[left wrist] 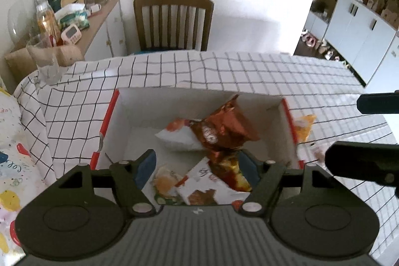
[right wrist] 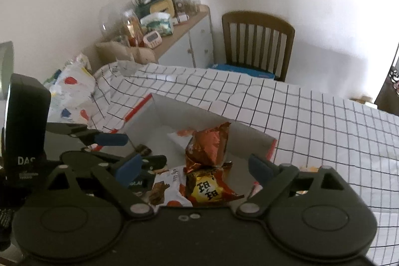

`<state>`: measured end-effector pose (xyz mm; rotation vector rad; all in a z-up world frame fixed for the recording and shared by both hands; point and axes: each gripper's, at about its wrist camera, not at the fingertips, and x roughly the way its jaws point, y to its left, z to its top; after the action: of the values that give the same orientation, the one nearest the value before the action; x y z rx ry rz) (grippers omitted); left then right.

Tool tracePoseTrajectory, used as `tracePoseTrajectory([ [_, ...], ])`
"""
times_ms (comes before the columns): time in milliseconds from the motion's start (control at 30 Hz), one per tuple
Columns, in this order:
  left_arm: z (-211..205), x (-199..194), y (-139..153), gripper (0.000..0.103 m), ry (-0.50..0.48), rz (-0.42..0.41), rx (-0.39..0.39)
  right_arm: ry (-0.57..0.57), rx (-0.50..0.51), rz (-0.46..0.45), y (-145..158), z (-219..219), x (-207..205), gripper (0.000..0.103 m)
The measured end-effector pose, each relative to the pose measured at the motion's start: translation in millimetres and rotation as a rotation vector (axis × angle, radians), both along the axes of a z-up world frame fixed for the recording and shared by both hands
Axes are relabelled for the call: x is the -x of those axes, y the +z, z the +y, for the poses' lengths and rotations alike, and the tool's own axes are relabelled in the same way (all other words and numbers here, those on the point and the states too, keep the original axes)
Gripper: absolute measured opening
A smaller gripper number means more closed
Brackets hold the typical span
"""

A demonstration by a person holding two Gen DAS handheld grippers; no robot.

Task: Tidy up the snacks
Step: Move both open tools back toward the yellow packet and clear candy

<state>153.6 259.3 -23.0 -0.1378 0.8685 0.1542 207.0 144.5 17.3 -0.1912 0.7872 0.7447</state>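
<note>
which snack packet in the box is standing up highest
The crinkled orange-brown foil packet near the box's far wall; it props up above the flat white packets.

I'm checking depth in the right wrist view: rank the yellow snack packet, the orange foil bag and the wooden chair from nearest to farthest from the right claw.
1. Yellow snack packet, between the claw's open fingers.
2. Orange foil bag, just behind, inside the box.
3. Wooden chair, beyond the table, by the wall.

Snack packets (left wrist: 219, 133) heaped inside box (left wrist: 174, 101)
</note>
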Motion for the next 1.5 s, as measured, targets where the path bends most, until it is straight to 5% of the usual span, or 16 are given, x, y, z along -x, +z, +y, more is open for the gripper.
tracePoseTrajectory([
  [300, -42, 16, 30, 0.082, -0.013, -0.078, 0.008, -0.007, -0.077, -0.041, 30, -53, 11, 0.102],
  [567, -82, 23, 41, 0.100, -0.024, -0.164, 0.037, -0.027, -0.111, -0.072, 42, -121, 13, 0.102],
  [800, -114, 13, 34, 0.101, -0.018, -0.196, 0.067, -0.093, -0.085, -0.068, 33, -176, 5, 0.102],
  [1500, -185, -118, -28, 0.101, -0.070, 0.062, 0.089, -0.122, -0.044, 0.002, -65, -222, -22, 0.097],
])
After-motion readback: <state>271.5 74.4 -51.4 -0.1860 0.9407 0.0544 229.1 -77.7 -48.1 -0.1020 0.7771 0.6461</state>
